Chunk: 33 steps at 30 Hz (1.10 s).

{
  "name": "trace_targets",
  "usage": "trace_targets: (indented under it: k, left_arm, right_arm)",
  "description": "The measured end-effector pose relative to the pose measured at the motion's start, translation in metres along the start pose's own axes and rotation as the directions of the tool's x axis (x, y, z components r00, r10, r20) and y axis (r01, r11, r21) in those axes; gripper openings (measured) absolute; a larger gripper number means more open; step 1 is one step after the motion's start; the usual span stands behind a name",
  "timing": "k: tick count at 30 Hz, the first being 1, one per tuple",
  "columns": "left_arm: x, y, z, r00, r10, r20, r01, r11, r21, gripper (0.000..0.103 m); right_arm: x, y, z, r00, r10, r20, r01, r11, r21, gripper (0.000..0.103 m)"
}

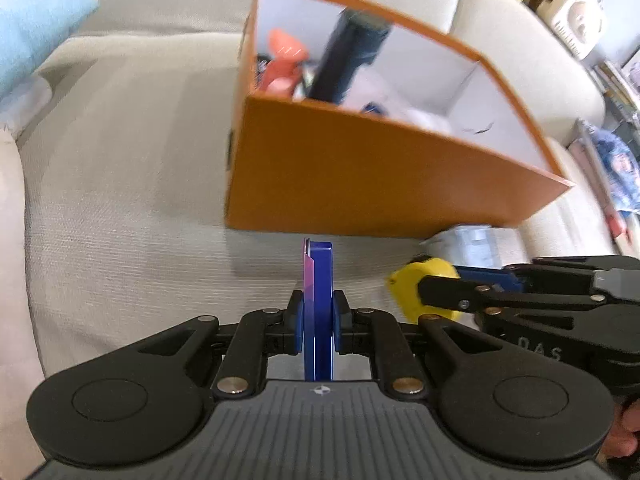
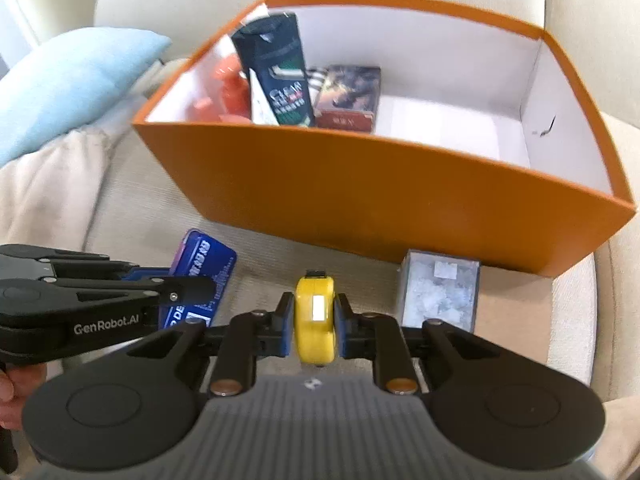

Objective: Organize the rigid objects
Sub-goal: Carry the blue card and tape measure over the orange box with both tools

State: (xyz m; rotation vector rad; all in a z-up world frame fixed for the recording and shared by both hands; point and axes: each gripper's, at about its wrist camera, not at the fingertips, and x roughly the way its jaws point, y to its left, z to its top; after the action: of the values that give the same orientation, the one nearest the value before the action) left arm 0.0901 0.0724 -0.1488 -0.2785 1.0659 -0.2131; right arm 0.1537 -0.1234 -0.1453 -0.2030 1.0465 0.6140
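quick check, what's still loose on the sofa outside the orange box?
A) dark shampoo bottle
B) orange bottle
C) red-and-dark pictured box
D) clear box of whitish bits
D: the clear box sits on the cushion just in front of the orange box, with neither tongs on it; the shampoo bottle, the pictured box and the orange bottle are all inside the box.

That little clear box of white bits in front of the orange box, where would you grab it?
Grip the clear box across its two long side walls, coming from above. It lies flat on the sofa cushion, narrow enough for the fingers, and the orange box stands close behind its far end, so an end-on approach looks cramped.
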Motion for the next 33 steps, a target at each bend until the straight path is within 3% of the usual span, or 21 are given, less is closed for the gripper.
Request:
trace_targets:
  k: [7, 14, 19, 25, 30, 33]
  left_arm:
    - [-0.048, -0.040, 0.011, 0.992, -0.095, 0.078, 0.091, 0.995, 0.049, 0.015]
    - [-0.079, -0.083, 0.056, 0.978, -0.149, 0.147, 0.135, 0.986, 0.099, 0.015]
    - [-0.065, -0.111, 0.099, 0.980, -0.130, 0.153, 0.109, 0.984, 0.142, 0.015]
    - [-0.022, -0.115, 0.150, 0.988, -0.095, 0.120, 0.083, 0.991, 0.104, 0.015]
    - [0.021, -0.110, 0.186, 0.996, -0.080, 0.038, 0.077, 0.994, 0.077, 0.015]
    - [0.046, -0.109, 0.202, 1.000, -0.028, 0.000, 0.028, 0.997, 0.074, 0.015]
  right_arm:
    - [-0.053, -0.005, -0.002, 0.993, 0.059, 0.101, -0.058, 0.998, -0.016, 0.020]
    - [-0.111, -0.036, 0.015, 0.967, 0.086, 0.239, -0.099, 0.994, 0.045, 0.020]
    - [-0.129, -0.063, 0.041, 0.958, 0.061, 0.281, -0.091, 0.991, 0.095, 0.020]
    - [-0.121, -0.090, 0.079, 0.959, -0.005, 0.283, -0.018, 0.997, 0.081, 0.020]
    - [-0.087, -0.113, 0.111, 0.971, 0.005, 0.239, -0.024, 0.997, 0.077, 0.020]
    - [-0.064, -0.122, 0.125, 0.977, 0.008, 0.214, -0.022, 0.998, 0.061, 0.020]
